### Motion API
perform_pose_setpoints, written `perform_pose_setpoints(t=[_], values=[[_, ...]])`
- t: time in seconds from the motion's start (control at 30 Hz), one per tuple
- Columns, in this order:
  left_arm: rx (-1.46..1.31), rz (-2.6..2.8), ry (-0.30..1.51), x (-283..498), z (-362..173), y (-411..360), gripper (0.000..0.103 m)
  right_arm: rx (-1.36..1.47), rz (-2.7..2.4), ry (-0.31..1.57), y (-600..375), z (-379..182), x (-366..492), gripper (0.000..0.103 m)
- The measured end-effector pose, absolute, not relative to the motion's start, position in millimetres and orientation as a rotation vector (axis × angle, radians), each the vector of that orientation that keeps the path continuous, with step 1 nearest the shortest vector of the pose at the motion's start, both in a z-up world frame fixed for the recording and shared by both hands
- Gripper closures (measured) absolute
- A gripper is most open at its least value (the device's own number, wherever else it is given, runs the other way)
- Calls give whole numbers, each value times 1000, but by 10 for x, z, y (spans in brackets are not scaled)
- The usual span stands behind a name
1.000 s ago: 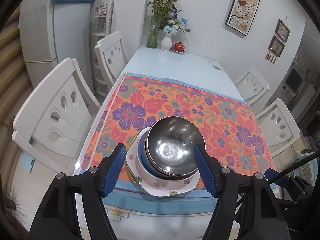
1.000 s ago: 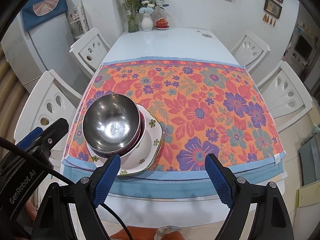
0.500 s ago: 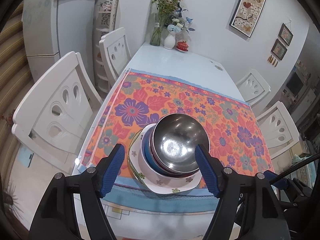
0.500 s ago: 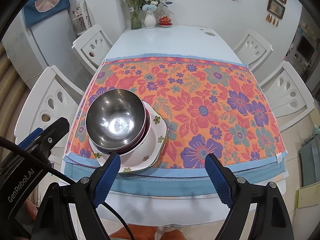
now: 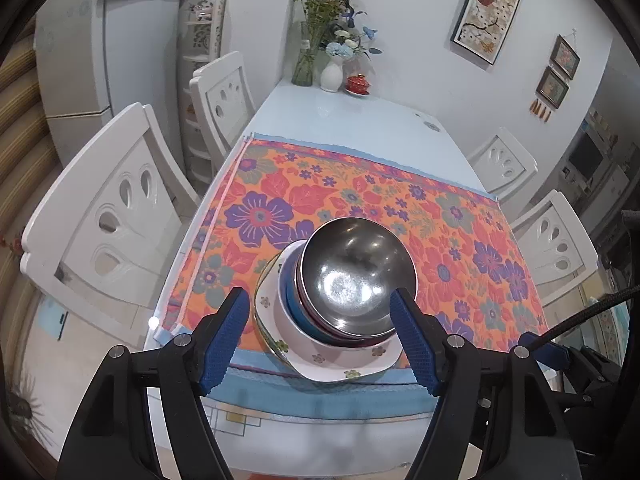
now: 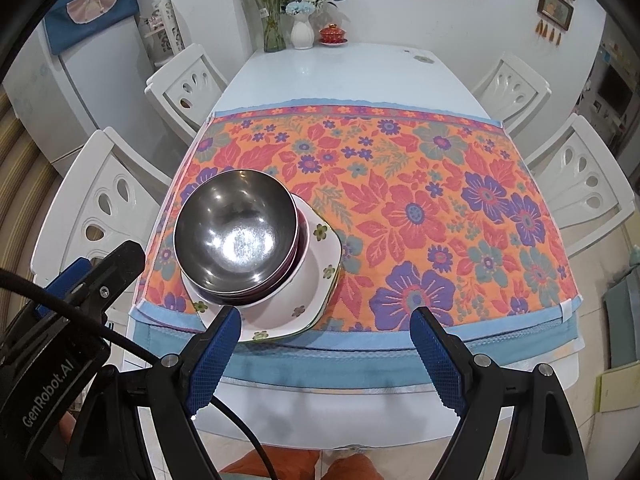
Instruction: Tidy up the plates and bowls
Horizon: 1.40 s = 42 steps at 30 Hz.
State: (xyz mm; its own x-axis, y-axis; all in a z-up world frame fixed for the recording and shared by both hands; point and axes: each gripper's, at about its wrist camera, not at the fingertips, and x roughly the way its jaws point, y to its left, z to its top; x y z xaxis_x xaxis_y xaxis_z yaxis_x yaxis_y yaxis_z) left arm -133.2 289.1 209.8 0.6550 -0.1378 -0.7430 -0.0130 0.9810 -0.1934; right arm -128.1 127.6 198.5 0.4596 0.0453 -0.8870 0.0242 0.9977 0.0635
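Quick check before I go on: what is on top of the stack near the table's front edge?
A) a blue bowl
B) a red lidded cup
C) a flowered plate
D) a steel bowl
D: the steel bowl sits uppermost, nested in coloured bowls above the flowered plate.

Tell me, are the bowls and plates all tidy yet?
Nearly, by the look of it. Done: the steel bowl sits nested on other bowls, on the flowered plates, one pile near the cloth's front edge. In hand: nothing. The left gripper is open around the pile without touching; the right gripper is open beside it. Left: no loose dishes show, maybe only moving the pile.
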Motion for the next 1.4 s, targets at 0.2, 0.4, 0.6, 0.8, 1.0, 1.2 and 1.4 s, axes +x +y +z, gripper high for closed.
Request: perform_pose_setpoints(t=[0.2,0.4,0.6,0.8,1.0,1.2,1.4], values=[[-170,-71,851,-1297,2089,2869,32,72,11,1096,1272,1971,-1264,18],[-136,-76,845,-1283,2093,2832,32,60,-12,1090,1205,1970,-1202,18],[-101,-71,834,-1283,2126,2792,32,81,-11,1110,1156,1939,-1160,18],[-107,-81,860,-1254,2109,2786,32,59,-3,1107,1200,1937,-1185,18],[-77,-56,838,-1271,2130,2796,32,63,-3,1107,1210,1939,-1205,18],[-20,8,793,-1319,2180,2790,22,60,-1,1110,1214,1943,-1208,18],[-31,16,836,-1301,2130,2844,22,61,6,1120,1255,1912,-1236,18]])
